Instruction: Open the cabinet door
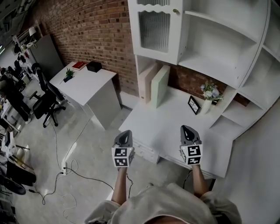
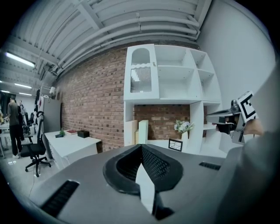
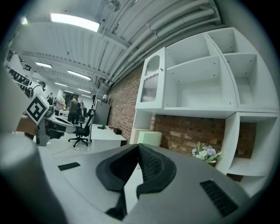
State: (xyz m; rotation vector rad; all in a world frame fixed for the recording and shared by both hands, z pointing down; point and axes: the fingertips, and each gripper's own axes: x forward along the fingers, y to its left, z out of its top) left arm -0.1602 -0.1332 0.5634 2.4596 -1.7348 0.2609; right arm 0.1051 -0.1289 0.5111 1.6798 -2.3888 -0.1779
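The cabinet door is a white frame with ribbed glass at the upper left of the white shelf unit, and it is closed. Its small round knob sits near its top right corner. The left gripper view shows the door straight ahead and higher up. In the right gripper view the door lies up and to the left. My left gripper and right gripper hover side by side over the desk's front edge, well short of the door. Both are shut, with nothing between the fingers.
The white desk under the shelves carries upright binders, a small picture frame and a vase of flowers. A second white table and an office chair stand to the left. Cables trail on the floor.
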